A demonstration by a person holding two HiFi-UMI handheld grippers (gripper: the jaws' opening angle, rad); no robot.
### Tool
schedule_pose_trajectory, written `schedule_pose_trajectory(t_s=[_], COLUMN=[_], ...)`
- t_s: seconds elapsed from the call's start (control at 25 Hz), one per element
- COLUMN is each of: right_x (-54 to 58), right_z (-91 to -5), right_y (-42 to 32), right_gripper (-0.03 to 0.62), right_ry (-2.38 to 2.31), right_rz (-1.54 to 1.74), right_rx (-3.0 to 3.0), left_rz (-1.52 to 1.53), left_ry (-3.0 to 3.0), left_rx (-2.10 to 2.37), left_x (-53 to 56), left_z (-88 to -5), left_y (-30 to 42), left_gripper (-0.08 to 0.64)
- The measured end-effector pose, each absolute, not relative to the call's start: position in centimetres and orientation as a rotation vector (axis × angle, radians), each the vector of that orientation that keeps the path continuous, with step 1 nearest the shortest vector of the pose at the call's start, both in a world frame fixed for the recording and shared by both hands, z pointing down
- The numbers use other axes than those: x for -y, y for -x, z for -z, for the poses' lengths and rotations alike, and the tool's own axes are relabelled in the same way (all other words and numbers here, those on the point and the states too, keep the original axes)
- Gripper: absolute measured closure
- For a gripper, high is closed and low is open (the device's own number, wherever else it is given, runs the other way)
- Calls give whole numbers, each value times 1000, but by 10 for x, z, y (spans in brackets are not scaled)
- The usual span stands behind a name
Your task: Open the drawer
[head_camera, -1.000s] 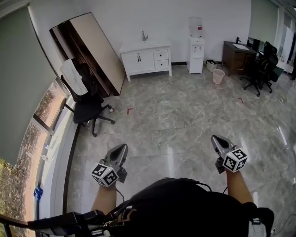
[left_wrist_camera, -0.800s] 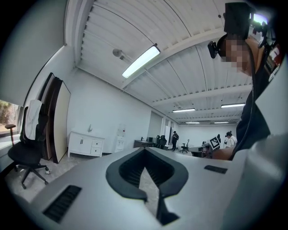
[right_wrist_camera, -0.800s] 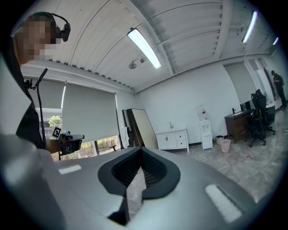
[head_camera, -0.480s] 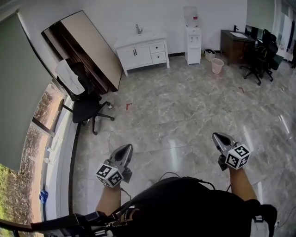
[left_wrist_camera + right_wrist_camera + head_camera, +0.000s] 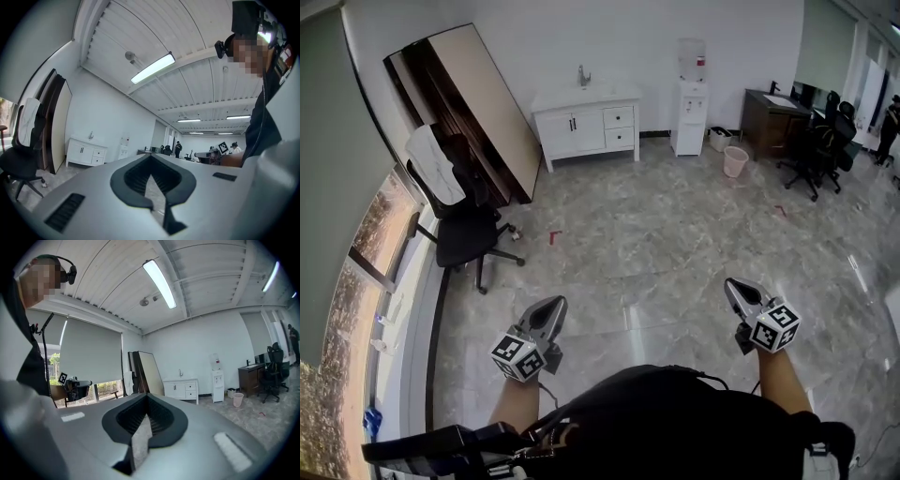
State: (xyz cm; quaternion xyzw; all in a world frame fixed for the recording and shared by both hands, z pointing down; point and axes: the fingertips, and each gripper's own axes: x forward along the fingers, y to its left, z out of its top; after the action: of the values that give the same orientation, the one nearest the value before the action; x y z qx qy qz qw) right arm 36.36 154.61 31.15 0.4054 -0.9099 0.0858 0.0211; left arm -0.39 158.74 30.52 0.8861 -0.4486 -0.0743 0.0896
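The white rectangular vanity cabinet (image 5: pixel 581 133) stands at the far wall; its two flat-fronted drawers (image 5: pixel 619 117) sit shut, right of the cabinet's twin doors. The left grey wedge-shaped gripper (image 5: pixel 551 306) and the right grey wedge-shaped gripper (image 5: pixel 734 286) are well apart from the cabinet, above the glossy veined marble floor (image 5: pixel 675 234). Both have their ribbed jaws clenched together with nothing between them.

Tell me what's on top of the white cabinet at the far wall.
A faucet stands on the white cabinet; its closed drawers and doors hide whatever is inside.

The marble floor (image 5: pixel 675 244) carries a white cabinet (image 5: pixel 586 127), office chair (image 5: pixel 464 230) and bin (image 5: pixel 735 161).
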Motion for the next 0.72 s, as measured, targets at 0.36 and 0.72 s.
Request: schedule_pose_trajectory(t_s=[0.36, 0.72], right_x=[-1497, -1419], right_z=[-324, -321], right_y=[-246, -225], right_gripper=[592, 592], right_ry=[-1198, -1134], right_rz=[-282, -288], right_rx=[2794, 2844], left_rz=[180, 177], left_ry=[-2639, -2566], left_rx=[1344, 1427], left_x=[-1541, -1497], left_z=[-315, -326], left_y=[110, 129], left_gripper=[566, 566])
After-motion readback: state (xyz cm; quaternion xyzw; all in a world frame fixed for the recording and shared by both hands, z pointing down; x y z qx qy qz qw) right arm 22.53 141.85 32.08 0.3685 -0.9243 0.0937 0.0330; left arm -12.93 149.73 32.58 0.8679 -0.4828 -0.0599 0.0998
